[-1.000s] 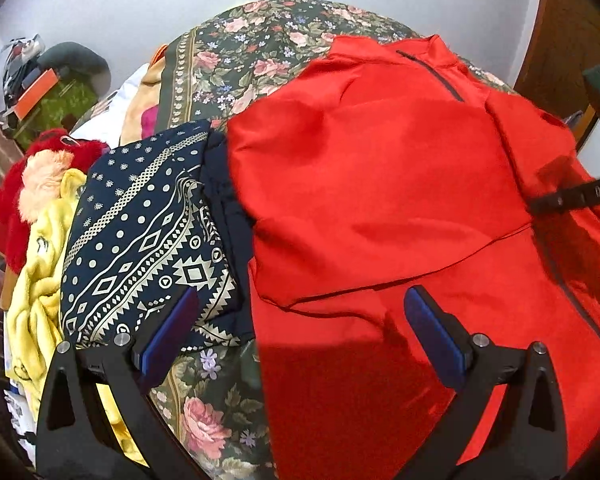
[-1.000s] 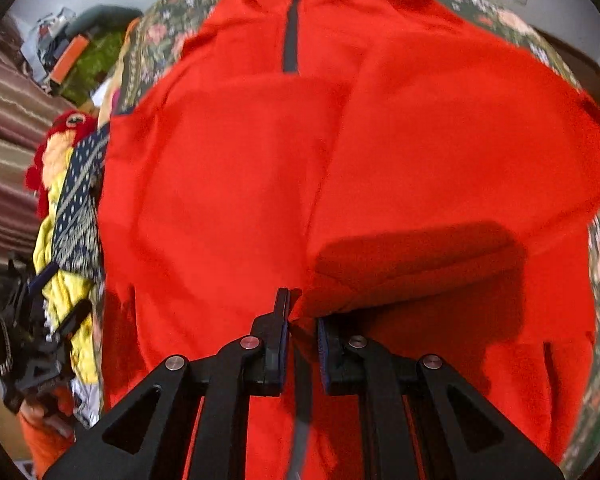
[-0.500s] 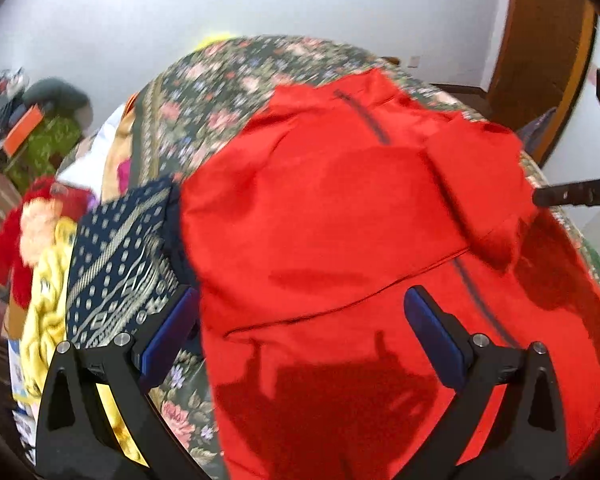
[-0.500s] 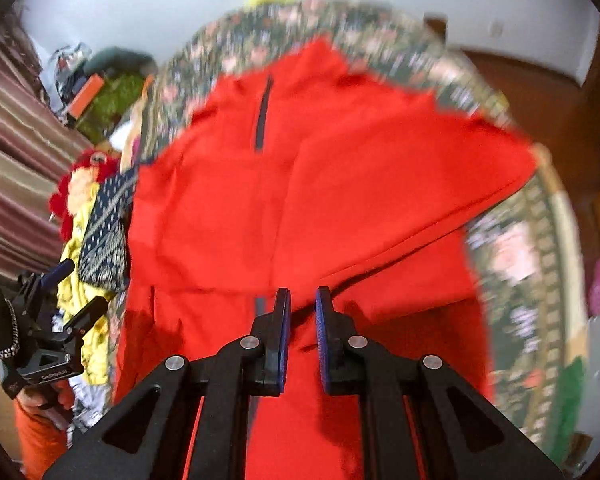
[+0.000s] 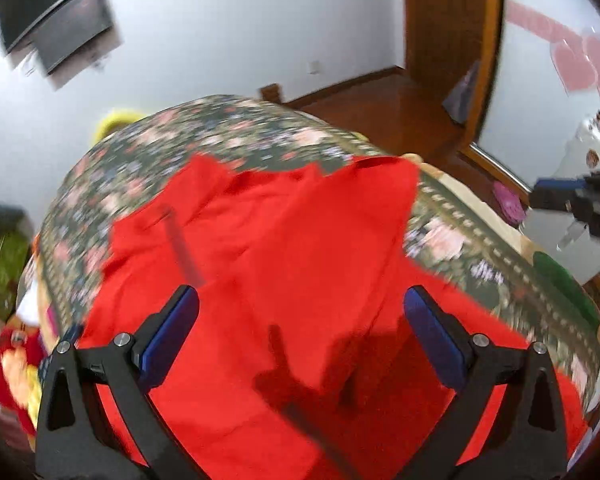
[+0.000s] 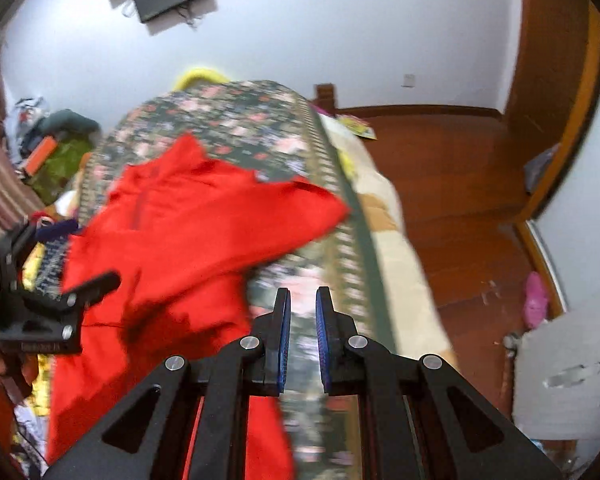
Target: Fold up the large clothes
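Red garment [image 5: 284, 264] lies lengthwise under the wide-open left gripper [image 5: 300, 320], beside the nearly closed, empty right gripper [image 6: 302, 320].

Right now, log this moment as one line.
stage: mid-fold | red garment: spread on floral bed | left claw: open, empty | right claw: shut, empty

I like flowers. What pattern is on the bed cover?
Pink flowers on the dark green bed cover, best in the right wrist view.
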A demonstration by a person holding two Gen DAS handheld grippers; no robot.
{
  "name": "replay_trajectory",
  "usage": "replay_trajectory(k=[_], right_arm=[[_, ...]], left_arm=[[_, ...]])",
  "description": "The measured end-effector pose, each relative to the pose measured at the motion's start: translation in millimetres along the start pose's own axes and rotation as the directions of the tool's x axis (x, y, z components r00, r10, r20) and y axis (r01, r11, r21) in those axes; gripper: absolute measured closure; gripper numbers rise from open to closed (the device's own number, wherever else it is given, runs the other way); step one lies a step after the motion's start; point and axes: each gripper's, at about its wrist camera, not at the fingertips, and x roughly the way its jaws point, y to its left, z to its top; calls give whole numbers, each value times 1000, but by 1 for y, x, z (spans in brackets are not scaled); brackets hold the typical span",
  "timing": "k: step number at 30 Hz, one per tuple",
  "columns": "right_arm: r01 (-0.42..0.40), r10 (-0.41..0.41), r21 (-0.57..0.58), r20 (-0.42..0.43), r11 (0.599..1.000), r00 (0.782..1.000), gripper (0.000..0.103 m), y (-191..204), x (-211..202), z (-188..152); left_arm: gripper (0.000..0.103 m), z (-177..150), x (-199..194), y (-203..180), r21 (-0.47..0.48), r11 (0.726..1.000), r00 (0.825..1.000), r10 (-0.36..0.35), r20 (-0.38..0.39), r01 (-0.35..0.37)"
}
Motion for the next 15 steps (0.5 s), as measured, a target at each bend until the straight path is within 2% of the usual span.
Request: replay_trajectory(k=[4, 8, 13, 15], right_arm=[[-4, 7, 59, -40, 998, 999, 95, -34, 21, -14], [-20, 31, 131, -80, 991, 996, 95, -61, 44, -29], [-26, 45, 173, -109, 985, 993, 95, -74, 65, -40], [-35, 56, 179, -114, 983, 992, 94, -75, 70, -42]], left_arm=[[0, 32, 53, -39, 45, 997, 996, -58, -68, 61], [0, 53, 108, -63, 25, 992, 983, -120, -142, 125], [21, 61, 167, -70, -90, 972, 940, -234, -248, 218], [23, 59, 177, -70, -111, 968, 941, -246, -234, 226]])
